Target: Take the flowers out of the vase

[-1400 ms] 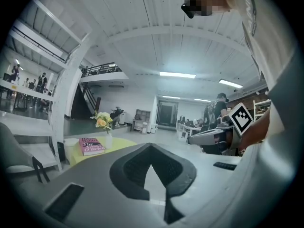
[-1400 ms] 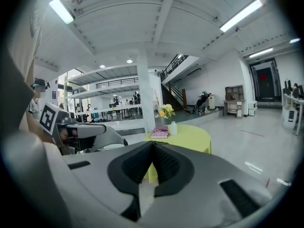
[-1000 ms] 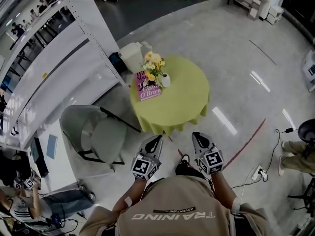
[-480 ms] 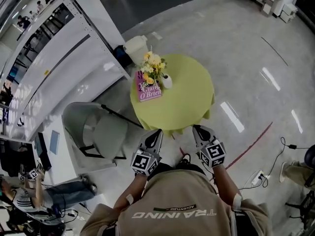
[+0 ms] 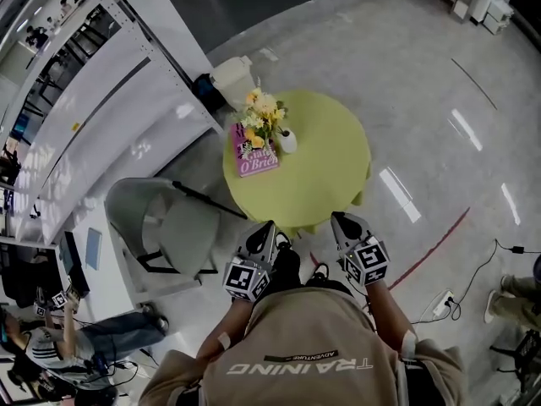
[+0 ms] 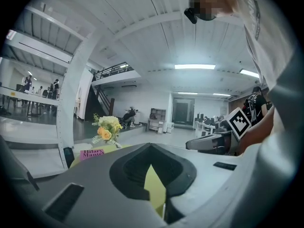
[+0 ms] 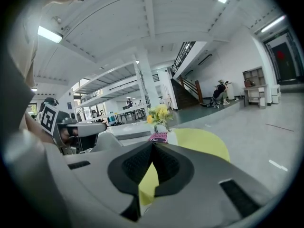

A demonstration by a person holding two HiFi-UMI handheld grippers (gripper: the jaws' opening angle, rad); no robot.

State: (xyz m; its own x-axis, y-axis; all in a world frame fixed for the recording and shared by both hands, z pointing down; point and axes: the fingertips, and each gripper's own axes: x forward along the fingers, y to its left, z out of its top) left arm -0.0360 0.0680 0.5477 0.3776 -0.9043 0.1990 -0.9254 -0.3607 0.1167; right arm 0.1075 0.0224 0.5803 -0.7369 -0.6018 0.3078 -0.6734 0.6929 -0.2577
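A bunch of yellow and white flowers [image 5: 264,112] stands in a small white vase [image 5: 287,140] at the far left of a round table with a yellow-green cloth [image 5: 321,176]. Both grippers hover short of the table's near edge, well apart from the vase. My left gripper [image 5: 266,227] is shut and holds nothing; its own view shows the flowers [image 6: 108,127] far ahead to the left. Beside it my right gripper [image 5: 341,220] is also shut and empty, with the flowers [image 7: 159,114] straight ahead above its closed jaws.
A pink book [image 5: 254,152] lies on the table right next to the vase. A grey chair [image 5: 165,227] stands left of the table, with a white bin [image 5: 232,79] and white shelving behind. A red floor line [image 5: 431,248] and a power strip [image 5: 441,299] lie to the right.
The person has stepped toward the table. Both grippers have come forward, from over the floor to just short of the table's near edge. Both stay shut.
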